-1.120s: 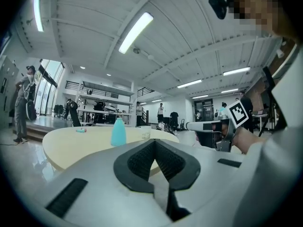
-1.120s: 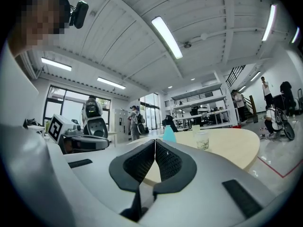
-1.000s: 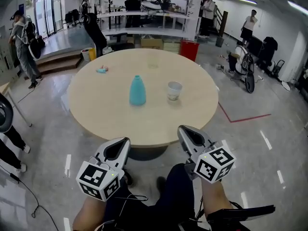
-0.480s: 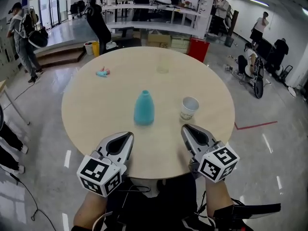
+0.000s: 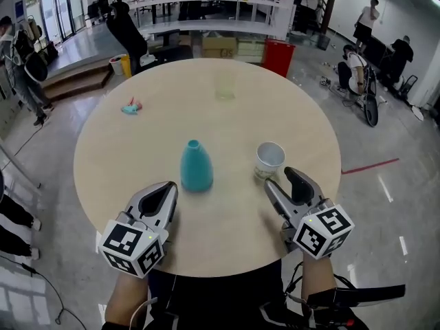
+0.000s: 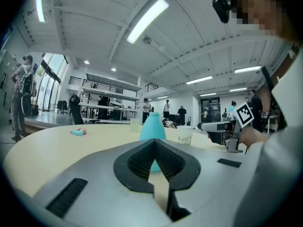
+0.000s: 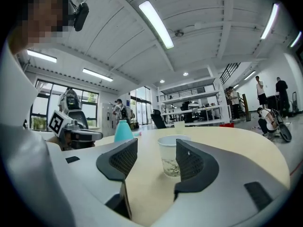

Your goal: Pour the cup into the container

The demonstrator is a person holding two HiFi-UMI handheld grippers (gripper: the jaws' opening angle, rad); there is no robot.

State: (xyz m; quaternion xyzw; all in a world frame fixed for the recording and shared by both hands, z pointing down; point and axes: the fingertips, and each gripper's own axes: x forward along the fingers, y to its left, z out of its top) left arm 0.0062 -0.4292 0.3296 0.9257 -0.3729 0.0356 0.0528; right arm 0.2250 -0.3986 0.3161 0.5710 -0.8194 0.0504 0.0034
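The person has stepped up to the round table [image 5: 124, 150], and both grippers, which hung short of its rim a second ago, now reach over the near edge toward the teal container [image 5: 196, 166]. The bigger change is on the right: the right gripper [image 5: 282, 181], closed a moment ago, has just spread its jaws to a middling gap, and they hold nothing. The paper cup [image 5: 269, 160] stands upright just to the right of the container, framed in that gap in the right gripper view but just ahead of the tips, with neither pad on it. The left gripper [image 5: 165, 190] sits on the near side of the container, a little to its left, jaws closed together and empty. To me this looks like the reach for the cup; grasp, lift and pour are all not yet begun.
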